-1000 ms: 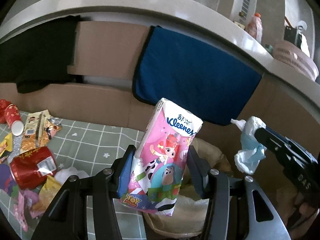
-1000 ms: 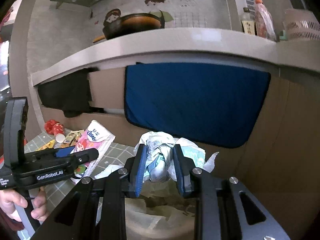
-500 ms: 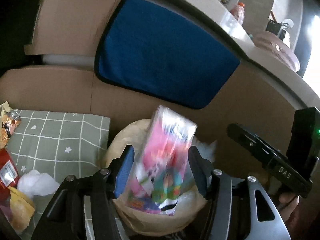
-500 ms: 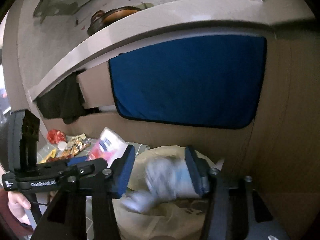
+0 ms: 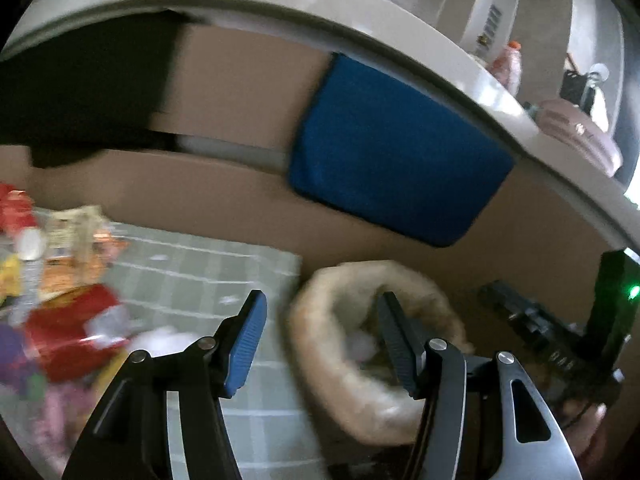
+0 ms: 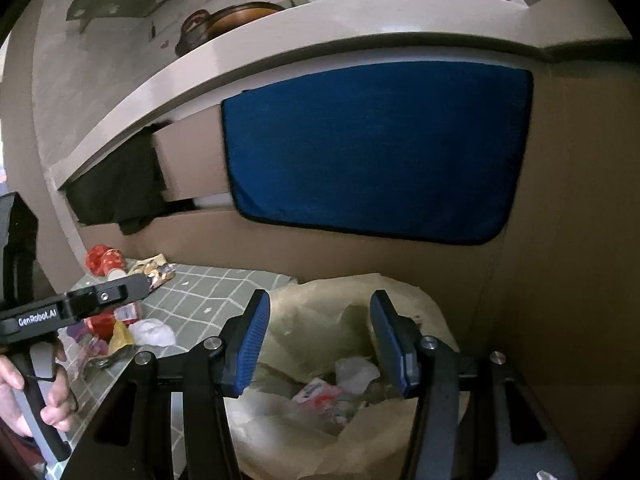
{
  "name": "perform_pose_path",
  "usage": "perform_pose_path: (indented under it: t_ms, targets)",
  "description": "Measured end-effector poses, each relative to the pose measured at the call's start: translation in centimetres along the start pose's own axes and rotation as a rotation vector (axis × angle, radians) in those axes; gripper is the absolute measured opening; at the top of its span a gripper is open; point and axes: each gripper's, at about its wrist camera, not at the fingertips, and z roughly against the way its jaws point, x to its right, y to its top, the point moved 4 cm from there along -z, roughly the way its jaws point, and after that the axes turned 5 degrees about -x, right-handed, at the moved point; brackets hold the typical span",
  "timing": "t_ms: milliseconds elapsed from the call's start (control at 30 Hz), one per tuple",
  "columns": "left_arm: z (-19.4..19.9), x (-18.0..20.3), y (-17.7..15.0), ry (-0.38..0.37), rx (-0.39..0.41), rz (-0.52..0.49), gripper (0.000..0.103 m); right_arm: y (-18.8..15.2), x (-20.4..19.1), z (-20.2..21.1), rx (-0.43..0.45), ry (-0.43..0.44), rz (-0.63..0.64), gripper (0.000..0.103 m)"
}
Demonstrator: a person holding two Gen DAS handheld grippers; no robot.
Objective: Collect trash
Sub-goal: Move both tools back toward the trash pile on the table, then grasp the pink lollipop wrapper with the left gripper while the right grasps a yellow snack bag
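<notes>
Hovering empty over the trash bag (image 6: pixel 352 360)

Both the left gripper (image 5: pixel 320 340) and right gripper (image 6: pixel 318 340) are gaping wide, carrying nothing, freeing them for table litter (image 6: pixel 120 320).

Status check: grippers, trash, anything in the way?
Left gripper open, empty. Right gripper open, empty, over trash bag. Tissue pack lies in the bag. Litter pile remains on the checked mat. Nothing blocking.
</notes>
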Motion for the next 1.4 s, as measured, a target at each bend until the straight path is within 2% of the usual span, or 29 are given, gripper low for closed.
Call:
perform_pose_path:
  t_ms: [233,400,533,700,800,933,1033,1200,1400]
  targets:
    - [6.2,-6.4,-2.6,0.207,0.05,0.039,0.059,-0.8,-5.4,-0.4,-0.01,0.09,0.073,0.05]
    - [10.4,-11.5,-4.5,0.299,0.078,0.13,0.059,-1.6,-9.5,-1.1,-0.032,0.143,0.135,0.05]
    - [12.3,-14.8,-6.1,0.342,0.078,0.182,0.059,-2.8,-12.4,-1.6,-0.062,0.174,0.187,0.05]
    - [13.2,-17.9,-8.6,0.356,0.047,0.218,0.059,-4.1,-14.6,-2.3,-0.102,0.199,0.238,0.05]
    - [12.8,-18.4,-9.4,0.317,0.024,0.219,0.059,-4.7,-15.3,-2.8,-0.123,0.208,0.253,0.05]
    - [11.4,-17.3,-10.0,0.264,-0.008,0.134,0.059,-5.2,-15.5,-3.4,-0.147,0.219,0.243,0.05]
    - [9.5,-16.9,-10.2,0.265,-0.063,0.073,0.058,-5.5,-15.6,-3.5,-0.156,0.222,0.245,0.05]
    - [6.7,-17.9,-10.5,0.237,-0.15,0.146,0.058,-6.2,-15.5,-3.5,-0.168,0.22,0.254,0.05]
    - [5.5,-18.8,-10.4,0.295,-0.182,0.193,0.057,-6.7,-15.3,-3.9,-0.186,0.226,0.249,0.05]
